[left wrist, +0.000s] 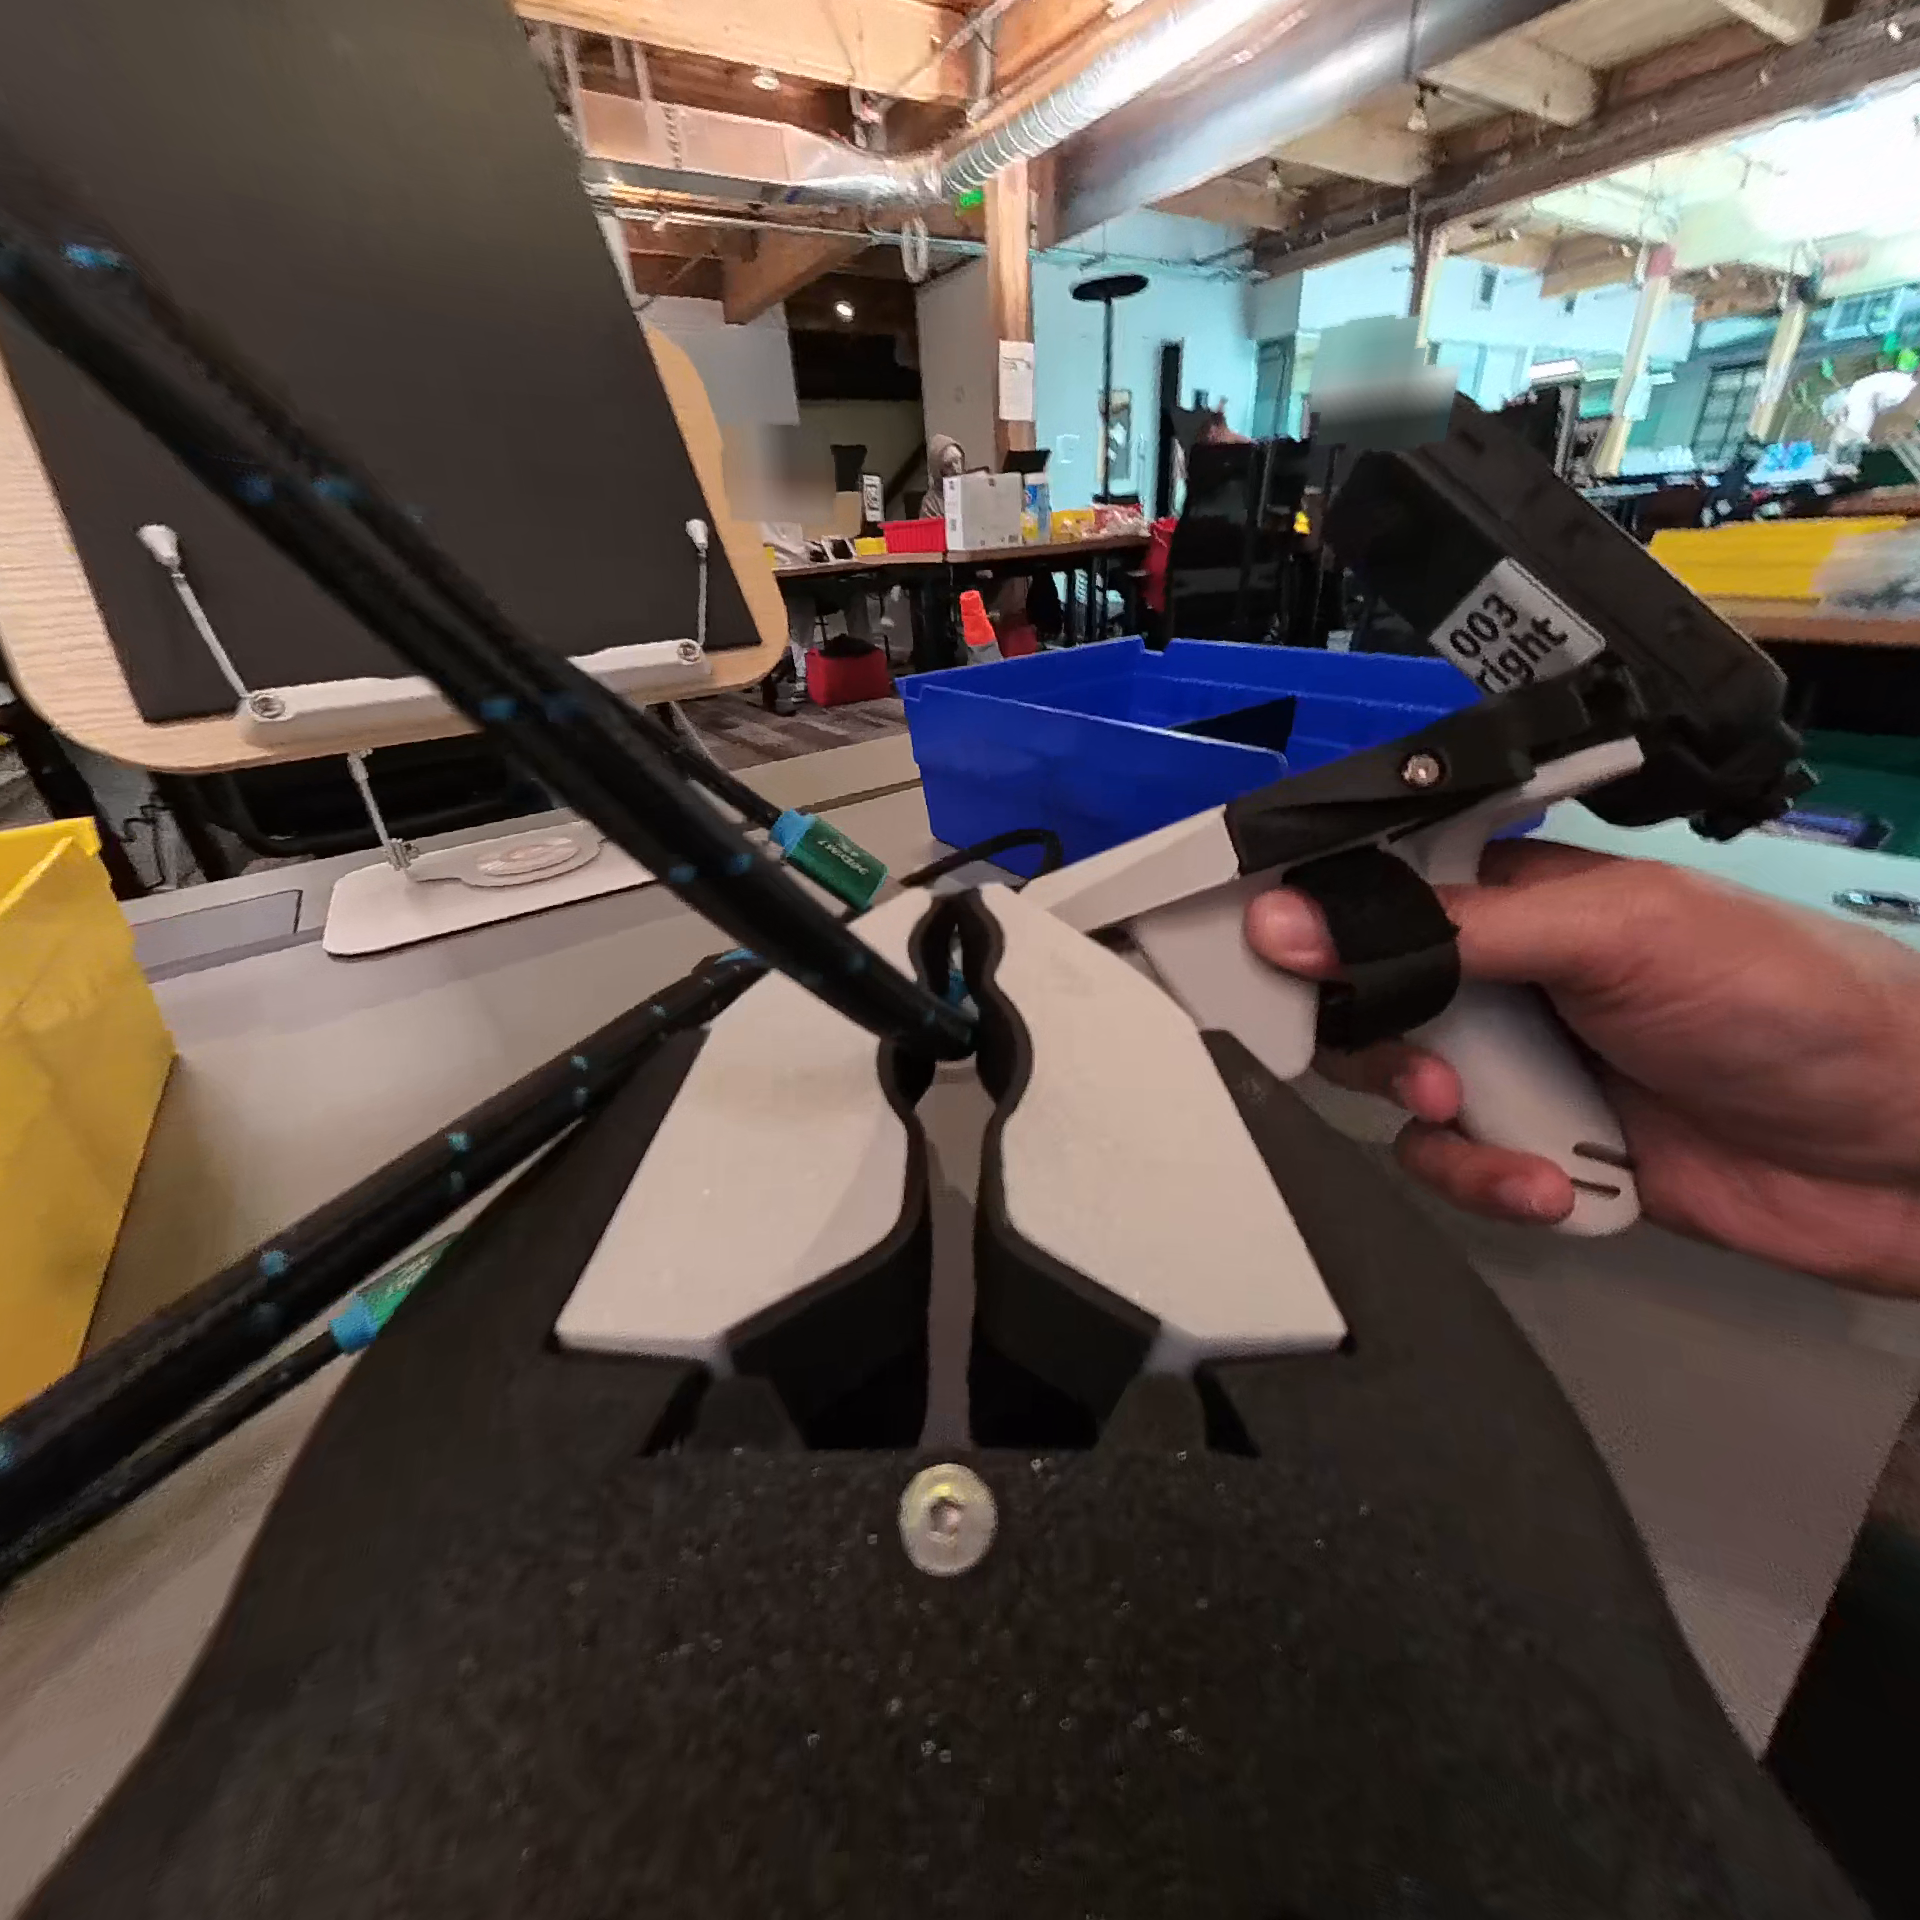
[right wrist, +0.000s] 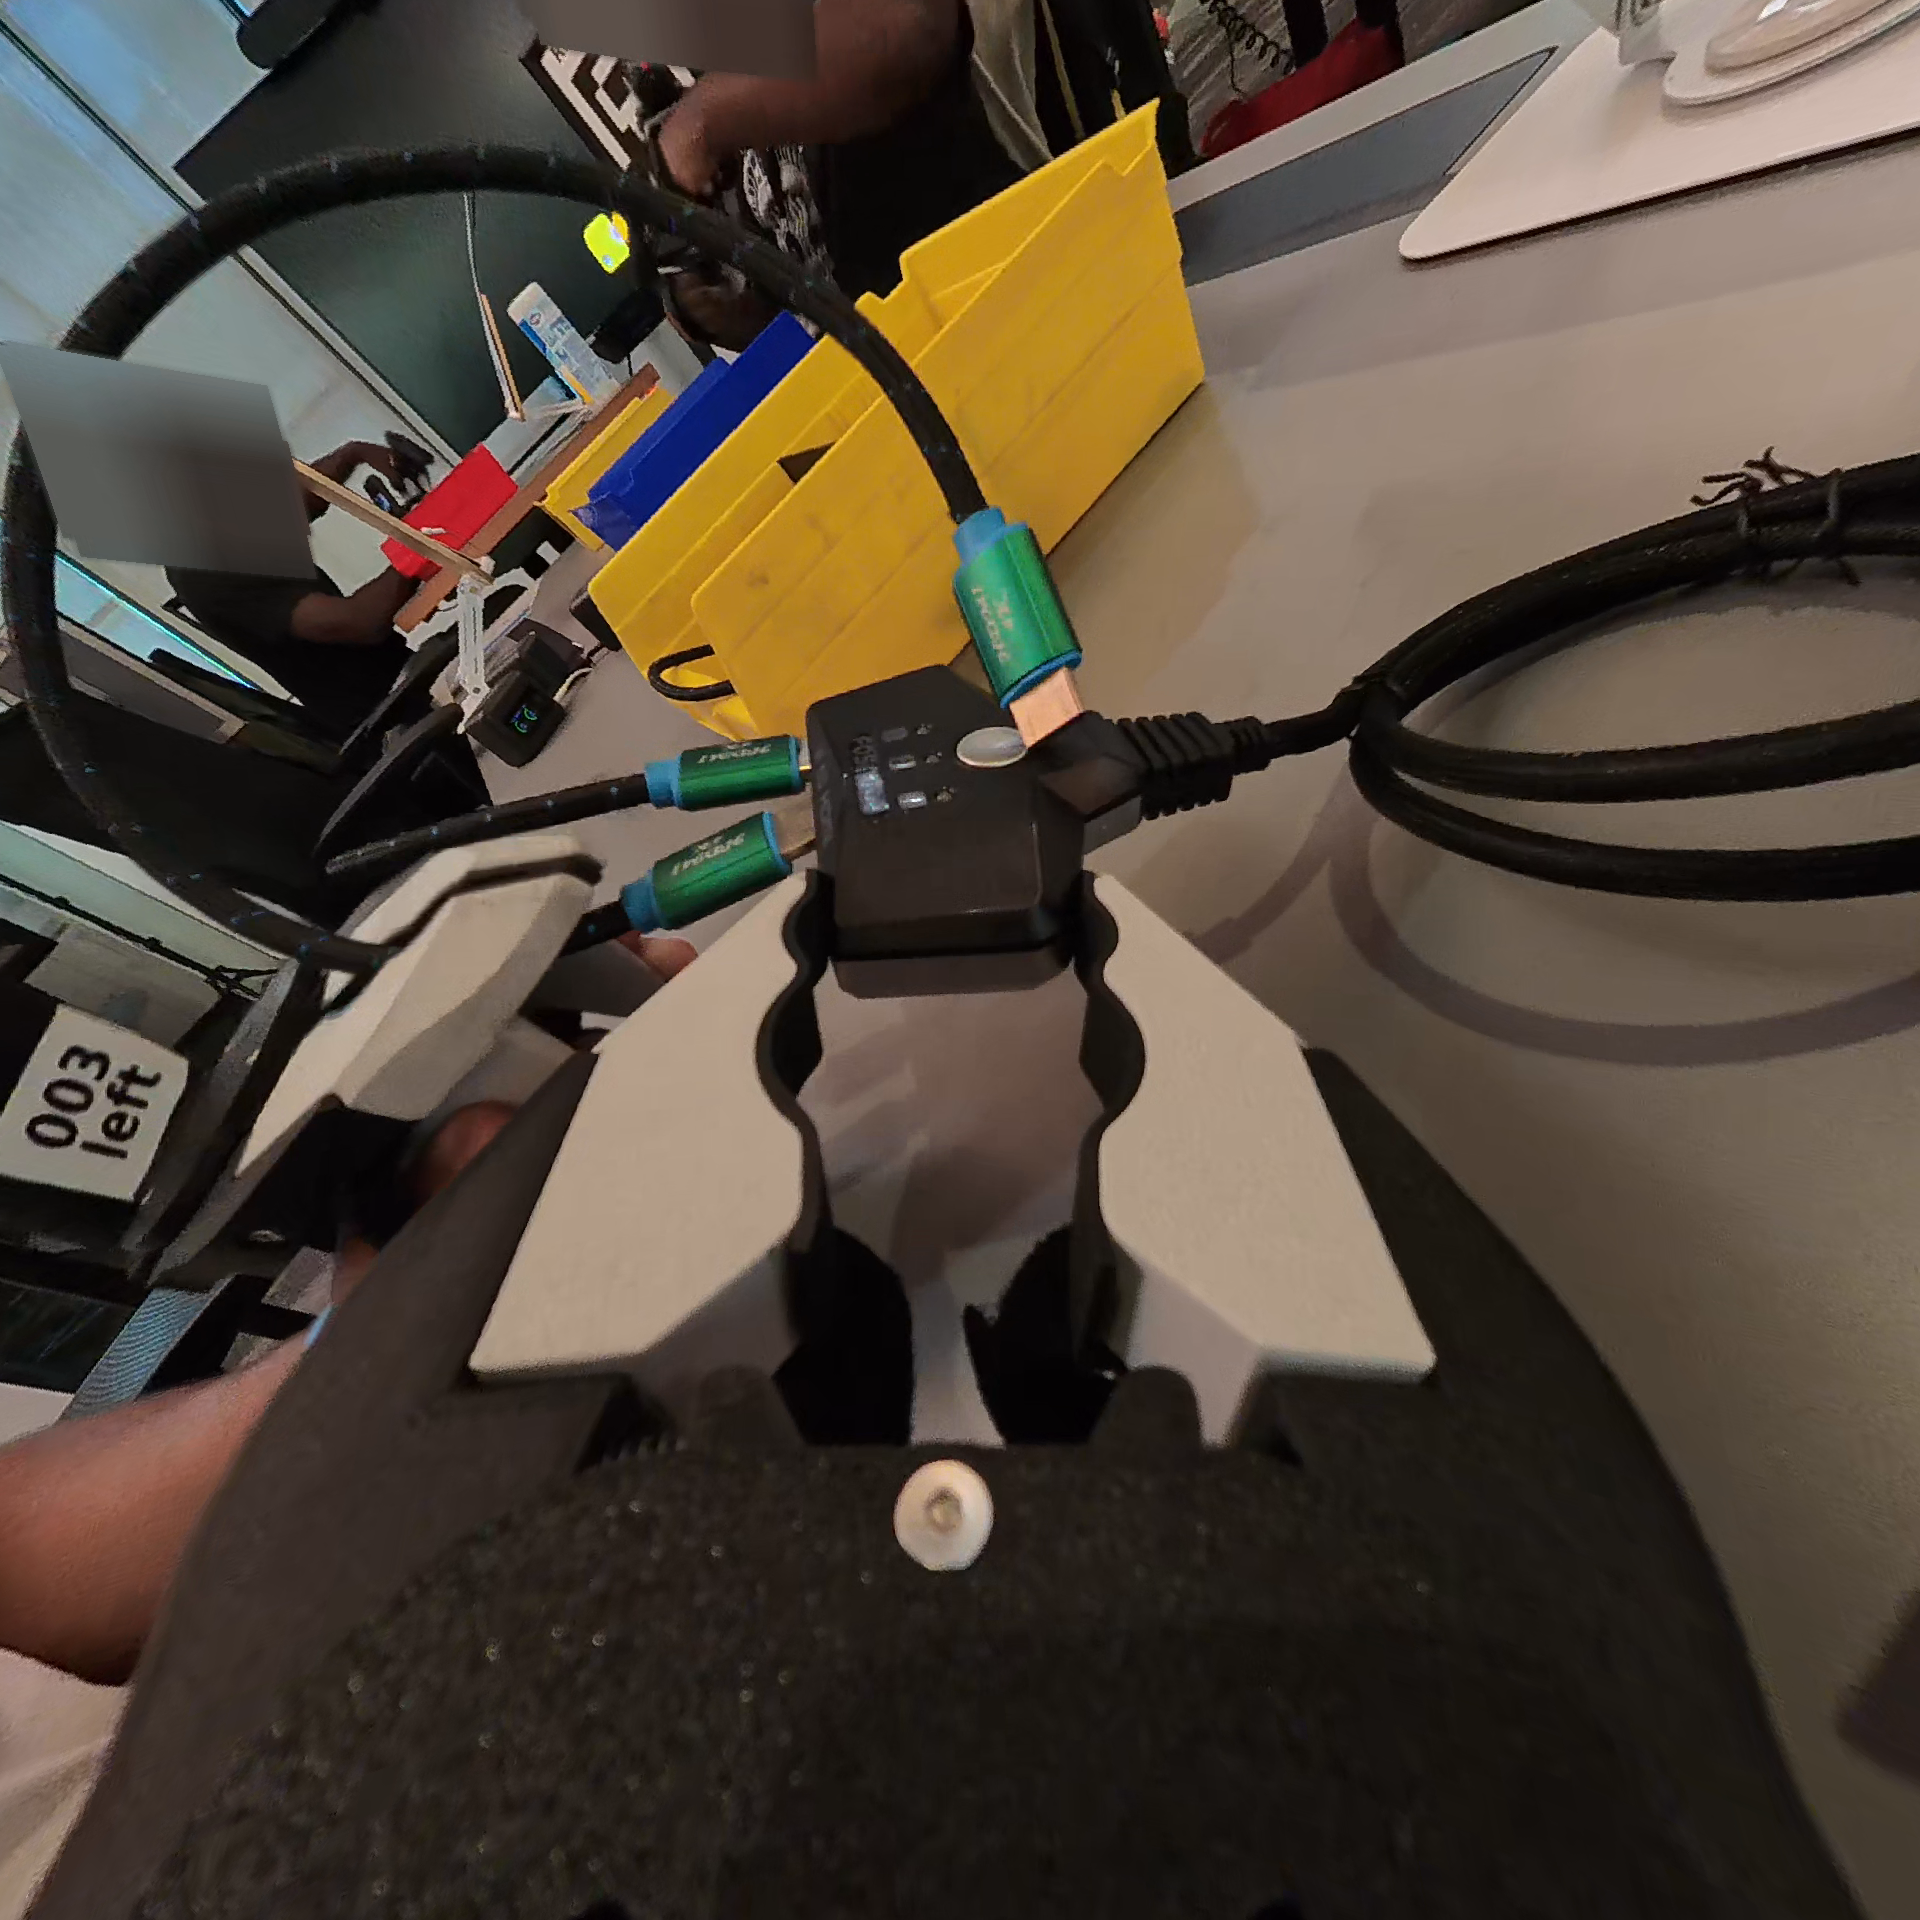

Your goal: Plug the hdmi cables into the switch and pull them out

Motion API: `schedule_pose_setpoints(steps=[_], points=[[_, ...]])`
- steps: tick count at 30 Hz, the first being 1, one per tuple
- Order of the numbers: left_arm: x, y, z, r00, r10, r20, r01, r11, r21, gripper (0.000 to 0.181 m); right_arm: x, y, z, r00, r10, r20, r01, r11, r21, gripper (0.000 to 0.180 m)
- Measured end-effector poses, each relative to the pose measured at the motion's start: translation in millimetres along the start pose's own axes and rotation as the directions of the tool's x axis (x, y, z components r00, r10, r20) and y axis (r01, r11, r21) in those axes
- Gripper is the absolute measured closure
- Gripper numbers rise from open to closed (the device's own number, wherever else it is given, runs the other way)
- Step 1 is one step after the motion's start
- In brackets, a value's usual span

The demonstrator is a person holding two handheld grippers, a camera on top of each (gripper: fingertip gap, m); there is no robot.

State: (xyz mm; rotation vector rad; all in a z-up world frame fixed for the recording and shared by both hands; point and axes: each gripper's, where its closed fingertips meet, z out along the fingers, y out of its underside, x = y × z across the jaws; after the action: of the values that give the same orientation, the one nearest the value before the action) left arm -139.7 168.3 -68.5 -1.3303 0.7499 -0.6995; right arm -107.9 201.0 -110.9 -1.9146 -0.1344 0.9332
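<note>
Right claw (right wrist: 951, 935) clamped on black switch (right wrist: 935, 831) (two green plugs inserted); left claw (left wrist: 961, 1023) pinching a braided cable (left wrist: 468, 665).

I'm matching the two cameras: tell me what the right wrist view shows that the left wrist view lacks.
Only the right wrist view: the black switch clamped in the right gripper, two green plugs in its side, a third plug loose above it.
Only the left wrist view: the blue bin, and the left gripper shut on a braided cable.
Both: the grey table and a yellow bin.

Right gripper (right wrist: 951, 935) clamps switch (right wrist: 935, 831); two cables apparently plugged
</note>
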Motion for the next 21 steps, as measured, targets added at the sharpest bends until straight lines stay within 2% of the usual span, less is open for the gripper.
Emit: schedule_pose_setpoints(steps=[6, 10, 14, 18, 21], points=[[-3, -2, 1, 0.996, -0.063, -0.061, 0.061, 0.998, -0.026, 0.178, 1, 4, 2, 1.000, -0.018, 0.002, 0.018, 0.999, -0.027, 0.132], [-7, -4, 3, 0.987, -0.153, -0.047, 0.152, 0.988, -0.020, 0.178, 1, 7, 5, 1.000, -0.002, -0.008, 0.002, 1.000, -0.030, 0.132], [-14, -2, 3, 0.998, -0.045, 0.042, 0.044, 0.999, 0.002, 0.178, 1, 8, 7, 0.999, 0.041, -0.022, -0.042, 0.999, -0.019, 0.132], [-14, 9, 5, 0.988, 0.106, 0.111, -0.098, 0.993, -0.072, 0.176, 0, 4, 5, 0.999, 0.034, -0.022, -0.034, 0.999, -0.004, 0.132], [-14, 12, 5, 0.983, 0.120, 0.135, -0.107, 0.989, -0.103, 0.175, 0, 5, 5, 0.999, 0.032, -0.019, -0.032, 0.999, -0.004, 0.132]])
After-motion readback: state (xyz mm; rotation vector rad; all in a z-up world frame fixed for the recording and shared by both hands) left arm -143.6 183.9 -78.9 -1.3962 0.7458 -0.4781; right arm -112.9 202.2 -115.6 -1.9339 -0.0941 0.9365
